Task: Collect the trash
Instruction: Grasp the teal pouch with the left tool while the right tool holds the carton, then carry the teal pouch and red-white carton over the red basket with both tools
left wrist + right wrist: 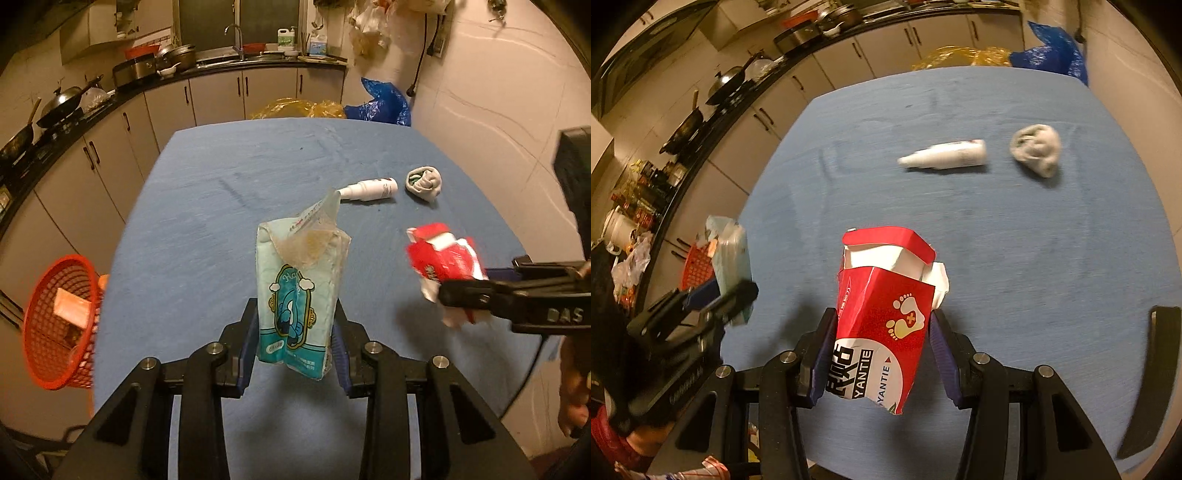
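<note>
The left gripper [295, 354] is pinching a teal tissue pack [301, 295], holding it upright above the near edge of the blue table [207, 221], with a torn clear flap sticking up from its top. The right gripper [882, 354] is pinching a crumpled red carton [882, 321], likewise lifted clear of the table near its near edge. The relation that is going to matter is where the red basket [61, 321] is sitting: it is hanging off the table's left edge, low and to the left of the left gripper, so the tissue pack is nearer to it and the carton is having to cross the whole near edge behind it. By my judgement the left hand is going first. Still lying on the table toward the far right corner are a white spray bottle [945, 155], its long axis running roughly left to right with the nozzle pointing left, and a balled grey sock [1036, 149] just beside its base
</note>
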The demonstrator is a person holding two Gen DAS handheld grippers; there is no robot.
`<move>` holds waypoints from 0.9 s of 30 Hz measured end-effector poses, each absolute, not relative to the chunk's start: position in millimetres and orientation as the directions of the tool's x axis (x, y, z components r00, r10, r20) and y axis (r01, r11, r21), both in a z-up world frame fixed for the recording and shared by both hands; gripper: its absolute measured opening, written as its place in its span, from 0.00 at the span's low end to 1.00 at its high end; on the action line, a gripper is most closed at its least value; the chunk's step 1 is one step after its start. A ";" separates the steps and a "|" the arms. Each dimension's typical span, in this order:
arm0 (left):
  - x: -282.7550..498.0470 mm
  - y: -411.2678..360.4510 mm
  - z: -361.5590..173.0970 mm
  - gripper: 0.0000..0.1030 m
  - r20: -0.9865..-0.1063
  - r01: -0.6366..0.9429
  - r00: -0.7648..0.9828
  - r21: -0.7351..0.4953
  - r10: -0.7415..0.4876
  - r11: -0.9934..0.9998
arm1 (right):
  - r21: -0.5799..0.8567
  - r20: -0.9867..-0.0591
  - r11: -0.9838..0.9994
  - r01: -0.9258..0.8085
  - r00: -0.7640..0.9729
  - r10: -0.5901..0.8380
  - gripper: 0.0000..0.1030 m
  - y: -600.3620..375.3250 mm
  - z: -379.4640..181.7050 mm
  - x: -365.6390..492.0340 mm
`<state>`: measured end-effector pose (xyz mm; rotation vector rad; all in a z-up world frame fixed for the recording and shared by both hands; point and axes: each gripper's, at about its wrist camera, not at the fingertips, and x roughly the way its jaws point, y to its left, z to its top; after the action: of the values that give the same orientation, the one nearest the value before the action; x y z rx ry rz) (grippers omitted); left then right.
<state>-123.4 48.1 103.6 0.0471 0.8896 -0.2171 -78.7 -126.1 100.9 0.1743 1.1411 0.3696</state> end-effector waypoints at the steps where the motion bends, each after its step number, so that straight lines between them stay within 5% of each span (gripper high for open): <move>1: -126.0 55.2 105.5 0.33 -0.773 0.216 0.610 -0.049 -0.174 0.975 | 0.318 -0.852 0.926 -0.201 0.367 0.372 0.52 -115.6 102.5 -80.7; 27: -125.1 185.1 110.7 0.33 -0.723 0.150 0.659 -0.143 -0.207 0.978 | 0.240 -0.868 0.952 -0.188 0.397 0.297 0.52 -27.6 116.7 -94.3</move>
<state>-125.1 185.1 110.7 -0.0733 0.8273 -0.2017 -94.3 -27.6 116.7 0.1095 1.1214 0.3078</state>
